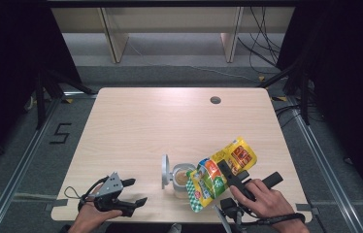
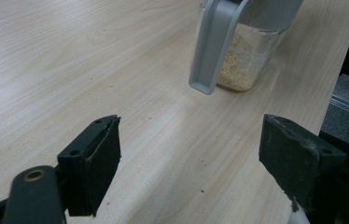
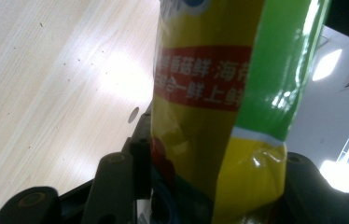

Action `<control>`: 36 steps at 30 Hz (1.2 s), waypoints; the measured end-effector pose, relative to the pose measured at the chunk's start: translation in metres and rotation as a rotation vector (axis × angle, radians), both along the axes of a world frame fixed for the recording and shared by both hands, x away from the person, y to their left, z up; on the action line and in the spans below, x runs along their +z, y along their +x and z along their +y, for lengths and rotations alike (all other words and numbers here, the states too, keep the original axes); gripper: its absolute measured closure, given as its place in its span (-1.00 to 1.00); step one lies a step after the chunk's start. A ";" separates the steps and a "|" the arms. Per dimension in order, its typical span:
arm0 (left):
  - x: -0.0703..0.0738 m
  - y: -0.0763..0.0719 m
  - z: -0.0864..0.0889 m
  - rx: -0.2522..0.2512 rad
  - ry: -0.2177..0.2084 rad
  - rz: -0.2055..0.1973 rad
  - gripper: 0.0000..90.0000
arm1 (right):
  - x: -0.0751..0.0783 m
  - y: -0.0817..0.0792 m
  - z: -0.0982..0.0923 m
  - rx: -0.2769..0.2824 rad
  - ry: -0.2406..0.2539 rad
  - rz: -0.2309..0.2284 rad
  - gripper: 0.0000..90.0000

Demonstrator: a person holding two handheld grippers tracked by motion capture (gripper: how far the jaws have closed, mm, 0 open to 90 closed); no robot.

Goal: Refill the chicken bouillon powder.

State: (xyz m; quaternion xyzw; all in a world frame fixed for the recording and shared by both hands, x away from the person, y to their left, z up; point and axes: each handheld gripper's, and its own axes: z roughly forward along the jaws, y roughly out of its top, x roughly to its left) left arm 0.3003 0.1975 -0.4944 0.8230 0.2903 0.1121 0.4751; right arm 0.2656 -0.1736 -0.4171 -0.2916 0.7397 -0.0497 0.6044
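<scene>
At the near left edge of the table (image 1: 136, 121), the left gripper (image 1: 135, 191) rests in the person's left hand (image 1: 90, 218) with its jaws spread wide and nothing between them — in the left gripper view bare wood with a few scattered crumbs lies in the gap. Ahead of those jaws and somewhat to their right stands the clear jar (image 2: 247, 60), holding a pale granular filling, with its grey flip lid (image 2: 214, 44) swung open and hanging down on the side that faces this gripper; the jar is near the jaws but clearly apart from them. In the high view the jar (image 1: 182, 178) sits between the two grippers, and the lower end of the yellow and green pouch (image 1: 218, 174) lies just beside its open mouth, tilted down toward it. The right gripper (image 1: 233, 174), in the person's right hand (image 1: 262, 199), is clamped on that pouch about midway along it — the right gripper view shows the pouch (image 3: 219, 107) pinched between the two black jaws, rising straight out from them, its red band of print above the grip.
</scene>
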 end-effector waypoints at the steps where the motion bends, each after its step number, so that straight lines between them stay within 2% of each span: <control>1: 0.000 0.000 0.000 -0.001 0.002 0.001 -0.55 | 0.000 0.000 0.000 -0.001 0.001 0.000 0.30; 5: 0.000 0.000 0.000 0.000 0.000 -0.001 -0.55 | 0.001 0.001 0.001 0.012 -0.020 -0.002 0.30; 6: 0.000 0.000 0.000 -0.004 0.005 0.004 -0.55 | 0.001 0.001 0.001 0.012 -0.020 -0.001 0.30; 7: -0.001 -0.001 -0.001 0.014 -0.012 0.026 -0.55 | 0.000 0.001 0.000 0.003 -0.004 -0.002 0.30; 8: 0.000 -0.001 -0.001 0.012 -0.012 0.025 -0.55 | 0.002 0.001 0.001 0.002 -0.032 -0.011 0.30; 9: 0.000 -0.001 -0.001 0.012 -0.011 0.025 -0.55 | 0.000 0.001 0.000 0.001 -0.006 -0.001 0.30; 11: 0.000 -0.001 -0.001 0.011 -0.011 0.025 -0.55 | 0.002 0.001 0.001 0.001 -0.033 -0.010 0.30; 13: 0.000 0.000 0.000 0.001 -0.001 -0.001 -0.55 | 0.002 0.001 0.001 0.001 -0.033 -0.008 0.30; 21: 0.000 0.000 0.000 0.000 0.001 -0.003 -0.55 | 0.002 0.001 0.001 0.002 -0.034 -0.009 0.30; 22: 0.000 0.000 0.000 0.001 0.001 -0.002 -0.55 | 0.000 0.001 0.000 0.000 -0.011 -0.002 0.30; 24: 0.000 0.000 0.000 0.000 0.001 -0.003 -0.55 | 0.001 0.001 -0.001 -0.002 -0.007 -0.004 0.30; 25: 0.000 0.000 0.000 0.000 0.001 -0.003 -0.55 | 0.002 0.000 -0.001 -0.003 -0.028 -0.010 0.30; 36: 0.000 0.000 0.000 0.000 0.001 -0.002 -0.55 | 0.003 -0.002 0.000 0.004 -0.034 -0.015 0.30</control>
